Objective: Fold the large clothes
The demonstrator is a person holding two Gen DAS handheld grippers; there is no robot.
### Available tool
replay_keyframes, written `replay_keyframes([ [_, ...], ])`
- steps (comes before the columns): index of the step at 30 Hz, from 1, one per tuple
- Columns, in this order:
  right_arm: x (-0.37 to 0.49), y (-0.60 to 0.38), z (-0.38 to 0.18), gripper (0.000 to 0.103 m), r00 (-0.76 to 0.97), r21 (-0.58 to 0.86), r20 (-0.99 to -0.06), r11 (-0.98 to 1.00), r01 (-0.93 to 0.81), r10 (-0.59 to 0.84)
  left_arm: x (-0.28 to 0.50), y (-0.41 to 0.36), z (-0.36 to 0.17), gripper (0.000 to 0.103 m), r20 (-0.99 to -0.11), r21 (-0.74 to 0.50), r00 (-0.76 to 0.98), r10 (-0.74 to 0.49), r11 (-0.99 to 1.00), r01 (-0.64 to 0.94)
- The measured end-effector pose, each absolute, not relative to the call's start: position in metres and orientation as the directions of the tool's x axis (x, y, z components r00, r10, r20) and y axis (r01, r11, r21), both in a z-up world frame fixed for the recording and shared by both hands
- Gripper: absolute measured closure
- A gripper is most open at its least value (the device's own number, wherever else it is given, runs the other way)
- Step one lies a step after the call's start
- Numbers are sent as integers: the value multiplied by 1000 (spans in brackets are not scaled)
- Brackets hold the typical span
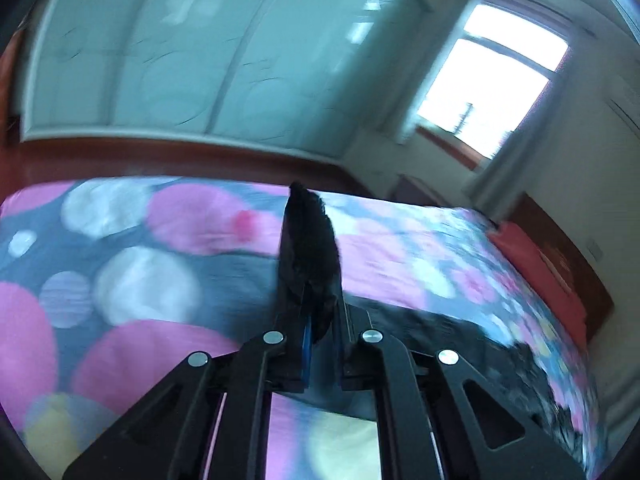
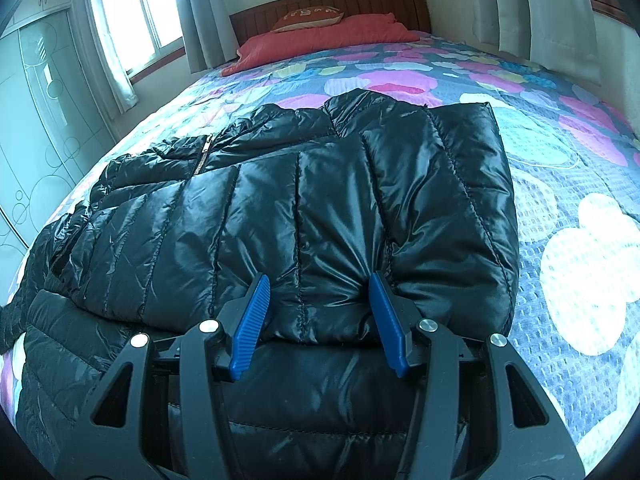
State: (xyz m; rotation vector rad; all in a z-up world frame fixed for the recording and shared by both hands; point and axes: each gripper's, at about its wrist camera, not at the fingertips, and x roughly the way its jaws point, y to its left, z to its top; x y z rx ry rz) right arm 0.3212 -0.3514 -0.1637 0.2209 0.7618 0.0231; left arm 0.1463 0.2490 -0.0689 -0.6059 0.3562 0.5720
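Shiny black quilted jacket (image 2: 304, 200) on a grey bedspread (image 2: 560, 184) with pink and white circles.

A: What has the left gripper (image 1: 310, 280) got?

B: Its jaws are pinched shut on a black fold of jacket (image 1: 308, 240), sticking up at twelve o'clock.

A: Beyond it?

B: The dotted bedspread (image 1: 132, 264), blurred; a window (image 1: 492, 80) at two o'clock.

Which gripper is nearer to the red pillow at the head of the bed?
I cannot say. The right gripper faces the red pillow across the whole black jacket. The left gripper, holding black fabric, sees it far to its right.
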Motion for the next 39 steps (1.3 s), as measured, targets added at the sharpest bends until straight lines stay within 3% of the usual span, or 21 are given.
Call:
replay_keyframes([
  [9,321,-352,-164,52,727,213,-679,975,59,104,226,99,-52,95,-473,-325,870,138,891,-318],
  [14,324,-354,-162,51,729,225,-675,973,58,113,256,16,-69,95,-535,-273,844,24,941,-200],
  [24,322,-355,-162,51,732,230,-672,971,61,113,273,-60,-109,95,-626,-230,774,-96,971,-66],
  [26,321,-354,-163,45,732,229,-672,972,59,114,267,-65,-102,92,-632,-220,769,-101,974,-52],
  [27,320,-353,-163,43,733,231,-670,971,55,118,264,-64,-99,91,-635,-214,765,-102,976,-48],
  [28,321,-352,-162,41,733,230,-669,972,50,121,261,-64,-95,80,-638,-213,762,-109,976,-39],
  [29,321,-351,-161,39,734,227,-669,973,47,120,258,-65,-95,63,-640,-219,759,-120,975,-31],
  [31,322,-348,-160,38,733,225,-669,974,43,122,248,-60,-87,41,-637,-249,756,-151,968,-16],
  [39,318,-327,-134,38,732,284,-657,959,22,178,213,-26,-72,37,-607,-203,786,-116,979,-12],
])
